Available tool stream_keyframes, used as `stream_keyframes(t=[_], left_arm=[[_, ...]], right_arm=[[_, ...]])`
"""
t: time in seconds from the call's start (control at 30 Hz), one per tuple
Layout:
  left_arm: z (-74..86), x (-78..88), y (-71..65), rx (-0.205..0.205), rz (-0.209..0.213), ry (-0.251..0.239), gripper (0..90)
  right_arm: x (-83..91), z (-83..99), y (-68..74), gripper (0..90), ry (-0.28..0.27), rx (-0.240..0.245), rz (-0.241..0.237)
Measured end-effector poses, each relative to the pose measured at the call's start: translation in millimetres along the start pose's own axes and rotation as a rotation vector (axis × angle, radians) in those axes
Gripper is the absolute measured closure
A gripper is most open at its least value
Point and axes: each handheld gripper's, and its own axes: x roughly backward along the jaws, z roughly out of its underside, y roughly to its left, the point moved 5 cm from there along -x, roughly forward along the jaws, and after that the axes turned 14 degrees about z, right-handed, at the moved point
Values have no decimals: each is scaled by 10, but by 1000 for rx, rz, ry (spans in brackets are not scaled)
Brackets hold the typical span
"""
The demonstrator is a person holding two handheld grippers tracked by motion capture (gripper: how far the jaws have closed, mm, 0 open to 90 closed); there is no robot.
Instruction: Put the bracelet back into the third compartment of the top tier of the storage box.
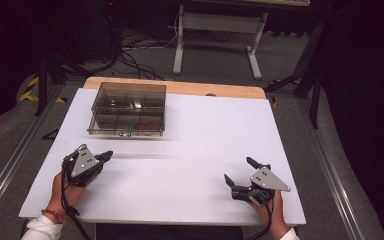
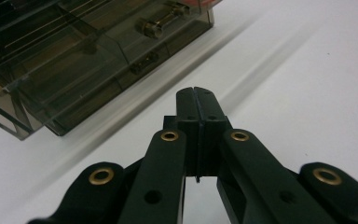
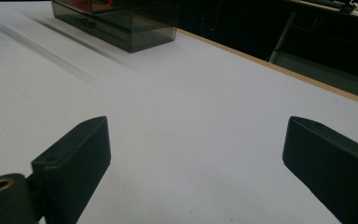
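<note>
The high view takes in the whole white worktop [image 1: 190,150]. A smoke-tinted clear organiser box [image 1: 128,109] sits toward its far left corner, split into compartments, with a red item [image 1: 151,126] in the near right compartment. The left gripper view adds detail that the high view lacks: a small brass-coloured cylindrical part [image 2: 150,27] lies inside one compartment, seen through the tinted wall of the box [image 2: 74,65]. The right gripper view catches the box [image 3: 121,23] from low down at the far end, with the worktop's wooden edge strip [image 3: 279,70] running past it.

The left hand [image 1: 65,187] comes in over the near left corner, wrist resting low, and aims the left gripper [image 1: 105,156] forward and to the right, toward the box, which stands well apart from it. Its jaws are pressed together with nothing between them, and they hang just above the bare worktop.

The right hand [image 1: 270,207] enters at the near right corner and turns the right gripper [image 1: 240,171] toward the left and slightly forward. Its jaws stand wide apart and empty over the bare white surface, far from the box.
</note>
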Motion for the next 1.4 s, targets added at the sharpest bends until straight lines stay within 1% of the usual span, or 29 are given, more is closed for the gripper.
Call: stream_keyframes(t=[0.07,0.1,0.13,0.17,0.2,0.23,0.27,0.37,0.43,0.47,0.53,0.57,0.63,0.73,0.77,0.8,0.83,0.87,0.93,1.03,1.13,1.17,1.3,1.4], left_arm=[[-38,-28,22,-4,2,-6,899],[-56,-49,26,3,7,-10,899],[-76,-66,35,-2,5,-10,899],[-96,-76,55,-19,-1,-2,899],[-113,-90,68,-16,-7,-4,899],[-130,-111,83,-5,-4,-12,899],[-138,-118,104,-11,-10,-9,899],[-145,-149,177,0,-23,-1,899],[-145,-167,235,17,-28,-6,900],[-148,-172,263,20,-38,-4,900],[-167,-182,304,29,-40,-16,900],[-175,-186,320,25,-43,-13,900],[-188,-220,350,33,-46,-15,899],[-204,-275,380,37,-40,-14,900],[-210,-288,376,36,-29,-15,900],[-219,-302,374,32,-33,-12,900],[-223,-317,359,42,-25,-15,900],[-233,-315,372,23,-33,-9,900],[-242,-316,378,22,-32,-14,900],[-243,-316,384,28,-36,-18,900],[-244,-318,400,18,-36,-15,899],[-243,-325,391,38,-34,-24,900],[-241,-325,417,23,-41,-16,900],[-237,-336,432,31,-47,-16,900]], right_arm=[[-6,-2,-4,85,-2,-1,1],[-9,0,-8,85,-1,-6,1],[-12,1,-11,85,0,-7,4],[-12,2,-14,85,1,-9,6],[-12,1,-13,85,0,-10,4],[-9,0,-12,86,-2,-7,4],[-9,-2,-9,85,-6,-6,2],[-5,-4,-3,85,-5,-3,3],[-4,-6,-6,86,-8,-5,4],[-6,-6,-11,86,-7,-4,5],[-10,-2,-21,89,-8,-10,9],[-10,-2,-21,89,-8,-10,9],[-12,-4,-23,89,-10,-10,6],[-17,-10,-25,89,-11,-9,8],[-16,-12,-31,89,-13,-9,9],[-19,-10,-37,90,-11,-9,11],[-21,-10,-41,90,-12,-13,10],[-21,-10,-41,90,-12,-13,10],[-25,-9,-53,93,-11,-18,14],[-36,-4,-42,93,-8,-10,12],[-33,-5,-32,93,-9,-8,7],[-34,-6,-31,93,-9,-6,9],[-33,-7,-38,94,-10,-11,10],[-29,-16,-34,94,-14,-13,7]])
